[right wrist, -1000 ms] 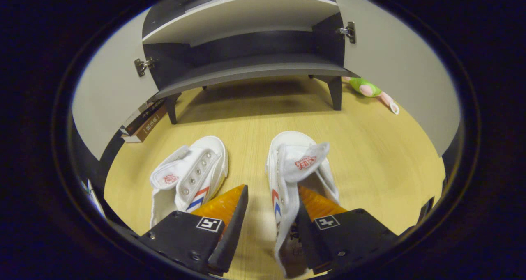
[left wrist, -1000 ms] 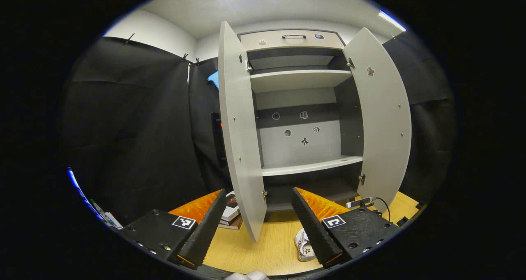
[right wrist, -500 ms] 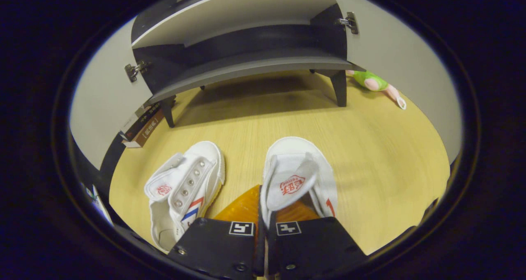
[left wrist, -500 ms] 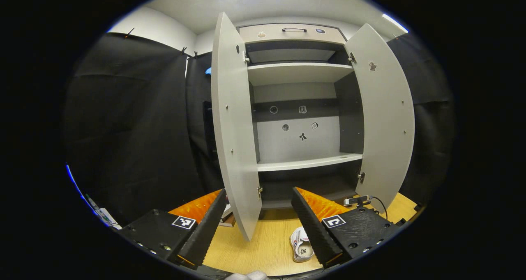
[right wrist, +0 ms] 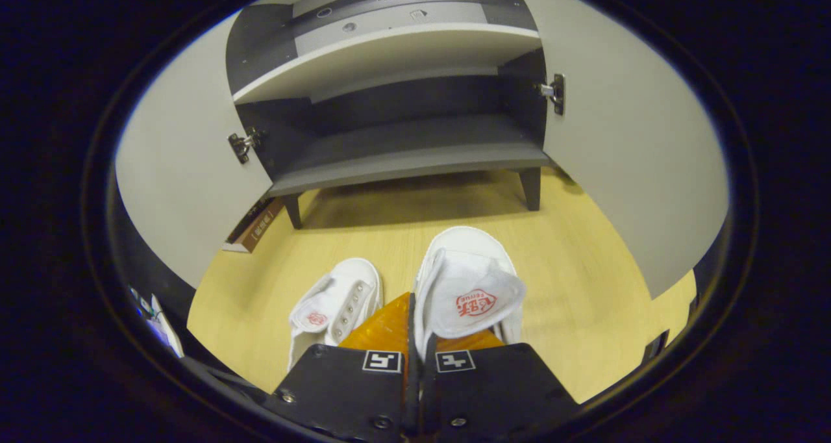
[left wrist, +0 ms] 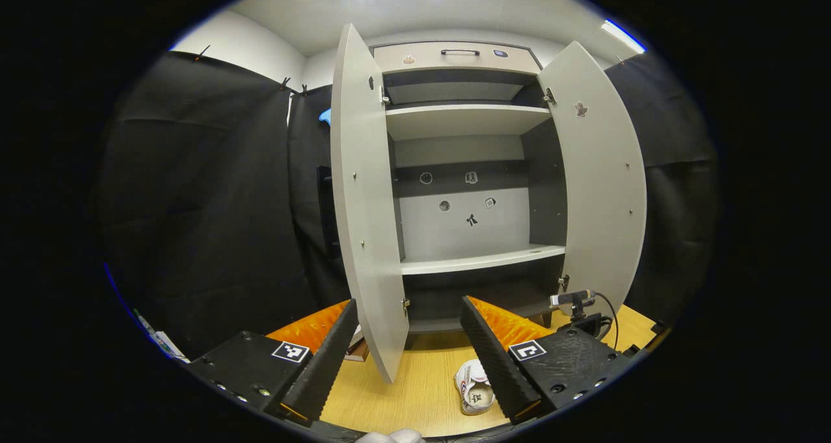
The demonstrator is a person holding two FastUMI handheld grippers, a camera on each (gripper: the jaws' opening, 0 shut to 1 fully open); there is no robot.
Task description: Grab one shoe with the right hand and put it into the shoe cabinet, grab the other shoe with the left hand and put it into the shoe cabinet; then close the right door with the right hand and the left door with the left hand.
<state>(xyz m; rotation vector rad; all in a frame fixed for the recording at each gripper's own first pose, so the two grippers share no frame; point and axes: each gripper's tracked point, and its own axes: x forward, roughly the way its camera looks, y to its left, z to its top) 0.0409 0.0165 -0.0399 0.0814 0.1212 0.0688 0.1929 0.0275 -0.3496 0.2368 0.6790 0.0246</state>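
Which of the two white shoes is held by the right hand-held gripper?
The larger-looking shoe, its side clamped in the right hand-held gripper; the other shoe lies free on the floor beside it.

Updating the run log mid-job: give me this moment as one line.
right gripper: shut on right shoe | left gripper: open, idle | left shoe: on floor | shoe cabinet: both doors open

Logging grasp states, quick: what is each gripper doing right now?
Left gripper: open, holding nothing.
Right gripper: closed on the white shoe.
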